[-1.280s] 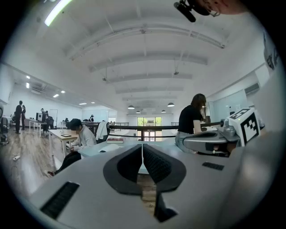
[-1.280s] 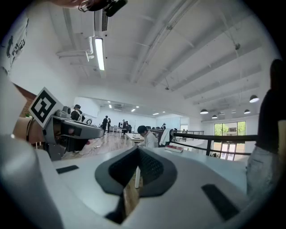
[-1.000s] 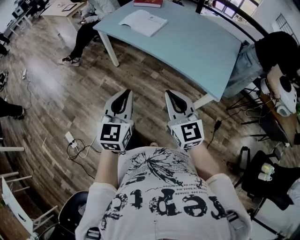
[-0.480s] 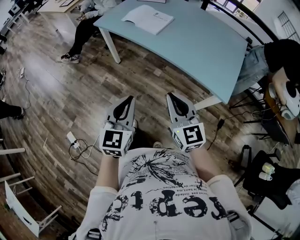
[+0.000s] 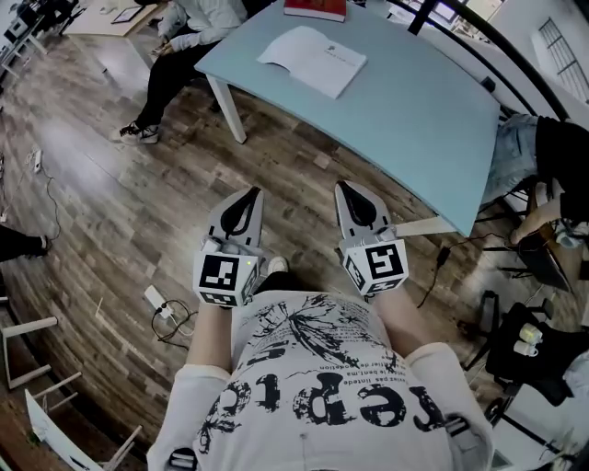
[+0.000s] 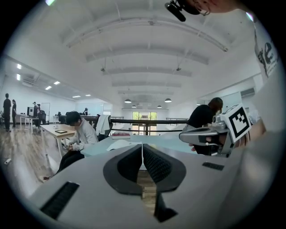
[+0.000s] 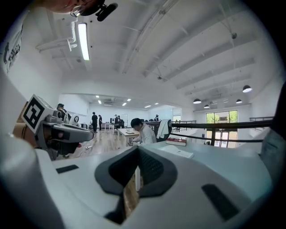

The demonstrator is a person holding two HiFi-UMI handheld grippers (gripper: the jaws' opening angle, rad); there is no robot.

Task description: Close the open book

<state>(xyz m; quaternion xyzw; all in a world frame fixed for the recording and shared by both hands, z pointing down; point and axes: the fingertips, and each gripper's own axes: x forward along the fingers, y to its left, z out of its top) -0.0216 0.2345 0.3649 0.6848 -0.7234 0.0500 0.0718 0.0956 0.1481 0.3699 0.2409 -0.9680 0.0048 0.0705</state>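
The open book [image 5: 313, 60] lies flat, white pages up, on the far part of the light blue table [image 5: 414, 110]. It also shows in the left gripper view, open book [image 6: 117, 144], and in the right gripper view, open book [image 7: 177, 152]. A closed red book [image 5: 315, 9] lies beyond it. My left gripper [image 5: 246, 199] and right gripper [image 5: 353, 190] hang side by side over the wooden floor, short of the table's near edge, both pointing toward it. Each is shut with nothing between its pads: left gripper [image 6: 142, 146], right gripper [image 7: 137, 150].
A person sits at a wooden desk [image 5: 189, 32] left of the table. Another person [image 5: 552, 138] sits at its right end, beside chairs and clutter. A power strip with cables [image 5: 156, 300] lies on the floor at my left. A black railing [image 6: 147, 121] runs behind the table.
I have walked toward the table: it and the open book now sit lower and nearer in the head view. Both grippers stay shut, side by side.
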